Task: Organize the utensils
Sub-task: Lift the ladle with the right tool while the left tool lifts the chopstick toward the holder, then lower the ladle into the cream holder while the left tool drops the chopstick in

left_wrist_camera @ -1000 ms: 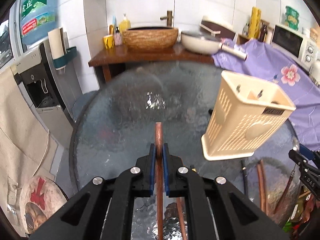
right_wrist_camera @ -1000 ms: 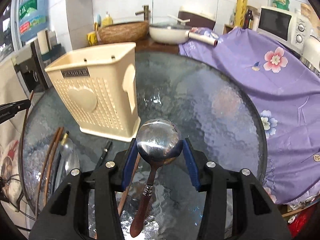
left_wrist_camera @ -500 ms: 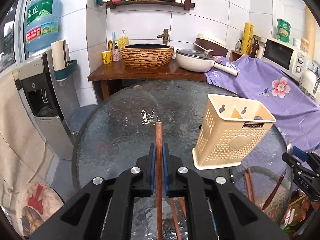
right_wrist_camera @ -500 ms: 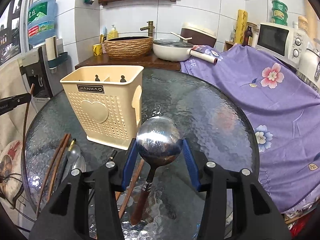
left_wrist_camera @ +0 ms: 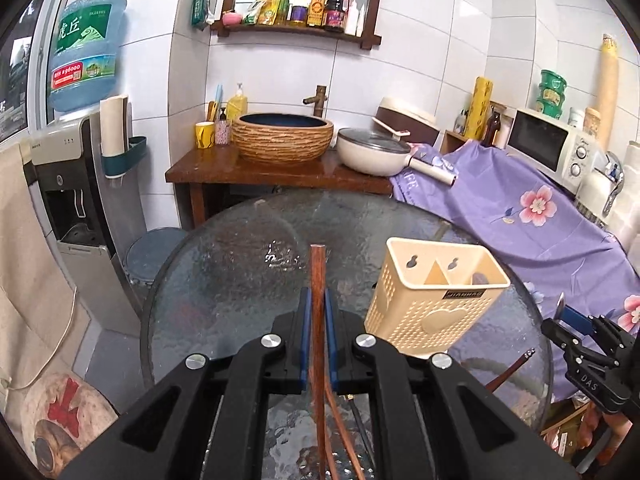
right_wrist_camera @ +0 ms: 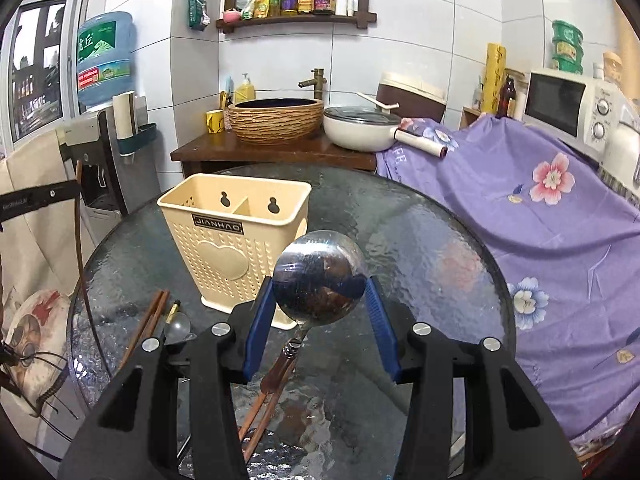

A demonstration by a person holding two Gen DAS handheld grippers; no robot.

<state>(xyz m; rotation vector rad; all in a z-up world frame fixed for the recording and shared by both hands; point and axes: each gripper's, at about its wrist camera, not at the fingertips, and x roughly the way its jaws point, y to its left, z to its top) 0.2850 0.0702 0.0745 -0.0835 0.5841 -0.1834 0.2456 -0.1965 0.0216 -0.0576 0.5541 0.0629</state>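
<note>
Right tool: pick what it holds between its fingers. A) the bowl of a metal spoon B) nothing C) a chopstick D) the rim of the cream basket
A: the right tool grips the spoon by its shiny round bowl, its wooden handle hanging down toward the glass table; the basket stands apart behind it.

White tiled walls (left_wrist_camera: 432,60), wooden shelf (left_wrist_camera: 296,30) of bottles up top, basin (left_wrist_camera: 282,136) on a brown counter (left_wrist_camera: 276,170), water dispenser (left_wrist_camera: 76,184) left, microwave (right_wrist_camera: 568,100) right, purple floral cloth (right_wrist_camera: 520,200) draped nearby.
</note>
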